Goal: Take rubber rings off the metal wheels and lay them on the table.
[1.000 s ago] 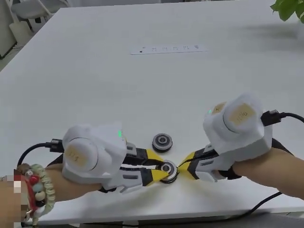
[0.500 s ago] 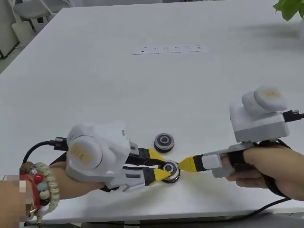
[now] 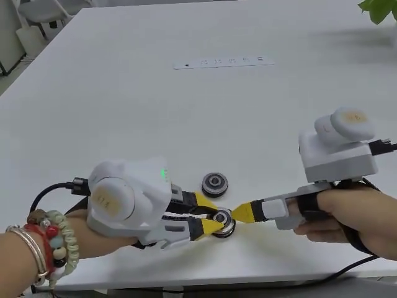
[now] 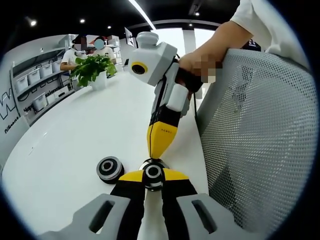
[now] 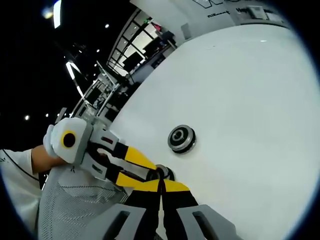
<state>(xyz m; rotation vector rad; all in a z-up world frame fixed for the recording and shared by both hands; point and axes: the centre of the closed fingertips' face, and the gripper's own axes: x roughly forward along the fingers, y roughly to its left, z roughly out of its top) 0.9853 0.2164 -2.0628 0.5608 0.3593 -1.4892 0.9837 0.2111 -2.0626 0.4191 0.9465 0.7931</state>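
the left tongs (image 3: 213, 221) are closed on a metal wheel (image 3: 223, 222) near the bench (image 3: 186, 112) edge, with a second wheel (image 3: 214, 183) at its 11 o'clock. the right tongs (image 3: 239, 215), jaws pressed together, touch its rubber ring (image 3: 230, 230) from 3 o'clock; if they pinch it, i cannot tell. a second ago they lay flat, now they are on edge.

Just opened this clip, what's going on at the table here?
A person works with two handheld grippers at a white table. The left gripper clamps a metal wheel near the table's front edge. The right gripper, jaws closed, has its tips against that wheel's rim, apparently going for its rubber ring. Whether it has pinched the ring I cannot tell. A second wheel lies just behind, untouched.
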